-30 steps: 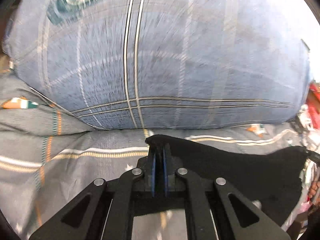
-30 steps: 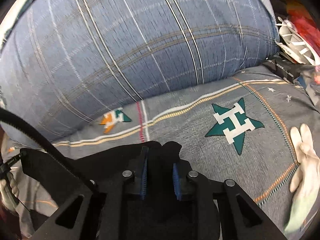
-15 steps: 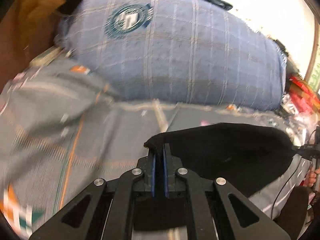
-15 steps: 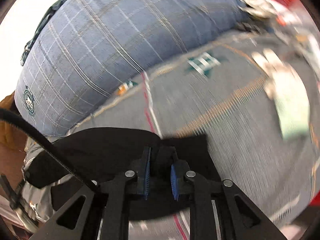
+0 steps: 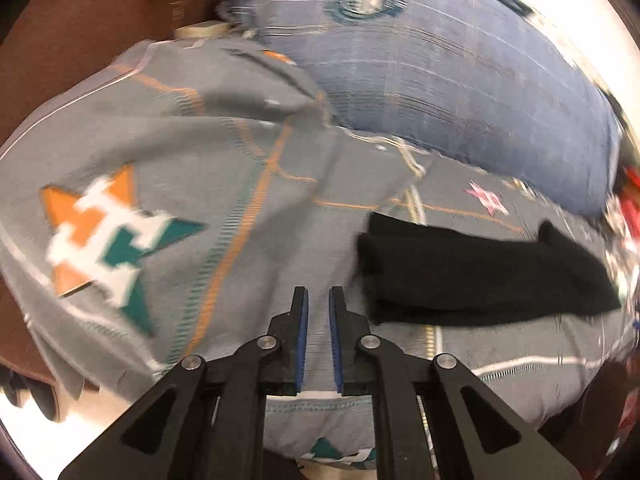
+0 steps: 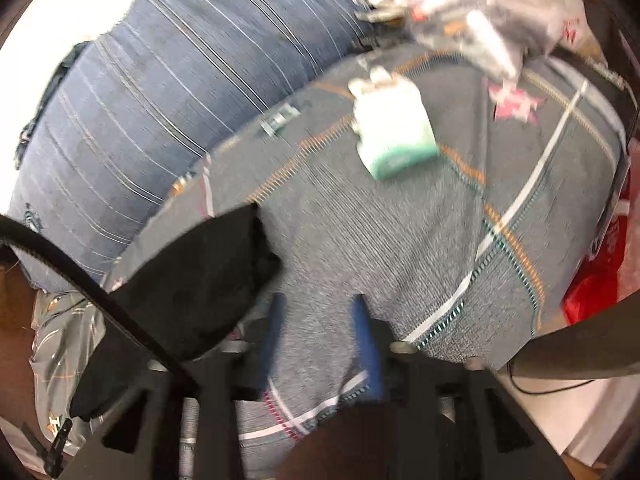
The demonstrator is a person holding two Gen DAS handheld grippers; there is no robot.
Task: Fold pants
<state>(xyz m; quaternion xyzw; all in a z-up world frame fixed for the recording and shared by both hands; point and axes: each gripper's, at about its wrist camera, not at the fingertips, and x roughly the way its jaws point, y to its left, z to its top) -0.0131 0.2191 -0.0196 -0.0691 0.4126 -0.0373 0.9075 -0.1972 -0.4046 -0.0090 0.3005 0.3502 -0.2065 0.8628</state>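
Grey bedspread (image 5: 224, 208) carries folded black pants (image 5: 472, 276).

Bright, even light, blown-out white at the upper rims, heavy motion blur, strong fisheye bending throughout.

My left camera looks down along its claw (image 5: 318, 296) at the bed (image 5: 240, 152) from close above. My right camera does likewise, blurred. Both share the pants (image 5: 472, 272) (image 6: 192, 280) and pillow (image 5: 460, 76) (image 6: 160, 100) behind.
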